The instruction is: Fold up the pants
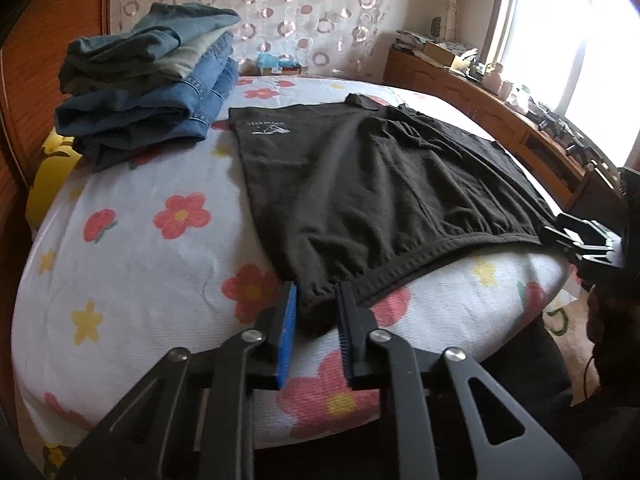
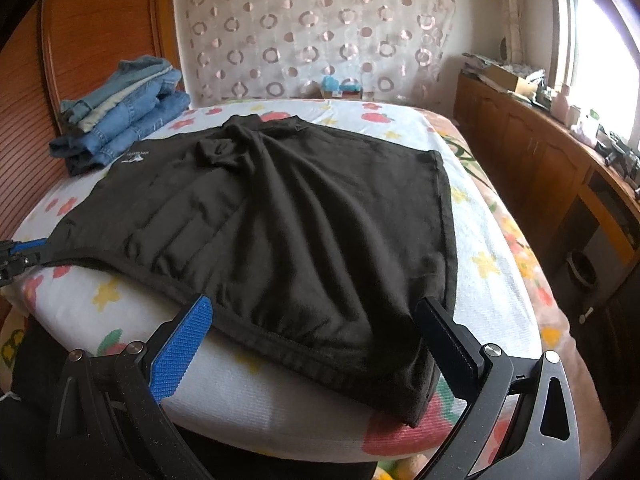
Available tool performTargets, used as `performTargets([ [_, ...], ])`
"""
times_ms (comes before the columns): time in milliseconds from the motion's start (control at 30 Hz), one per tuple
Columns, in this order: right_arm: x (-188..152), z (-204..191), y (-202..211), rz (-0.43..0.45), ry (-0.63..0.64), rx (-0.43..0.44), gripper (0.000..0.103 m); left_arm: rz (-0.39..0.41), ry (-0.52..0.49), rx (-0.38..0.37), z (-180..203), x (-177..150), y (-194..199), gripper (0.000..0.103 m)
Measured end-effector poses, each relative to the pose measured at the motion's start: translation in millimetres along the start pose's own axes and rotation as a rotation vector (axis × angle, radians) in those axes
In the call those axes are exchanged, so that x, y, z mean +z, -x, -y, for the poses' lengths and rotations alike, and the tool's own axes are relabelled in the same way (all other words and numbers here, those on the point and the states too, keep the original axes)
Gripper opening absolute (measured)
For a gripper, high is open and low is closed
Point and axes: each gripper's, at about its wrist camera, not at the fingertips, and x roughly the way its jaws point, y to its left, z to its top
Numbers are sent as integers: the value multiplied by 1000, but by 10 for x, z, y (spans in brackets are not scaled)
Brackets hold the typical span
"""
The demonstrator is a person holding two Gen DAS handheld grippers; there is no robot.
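Between L gripper [image 1: 316, 312] jaws, waistband corner of dark pants [image 1: 380, 172]; R gripper [image 2: 320, 344] jaws wide astride other corner.

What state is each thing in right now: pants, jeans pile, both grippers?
Dark brown fabric pants: spread flat on the floral bedsheet, wrinkled, not yet folded.
Stack of blue denim jeans: folded and piled at the bed's far left corner.
Left gripper: jaws closed on the pants' waistband corner.
Right gripper: jaws wide open, straddling the other waistband corner, not gripping.
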Motion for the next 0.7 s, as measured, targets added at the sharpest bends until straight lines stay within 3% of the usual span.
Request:
performTargets([
  [33,-6,5,-4,-2,0,2,103,0,-3,-4,7,4,5,7],
  [167,-20,57,8,-5,-3,7,103,9,-14,-18,56,61,35,1],
  [333,-16,166,20,-12,-35,3,103,23,-30,-116,189,202,109,1],
  [700,-15,291,70,3,-54,0,103,74,-147,-174,676,673,174,1],
])
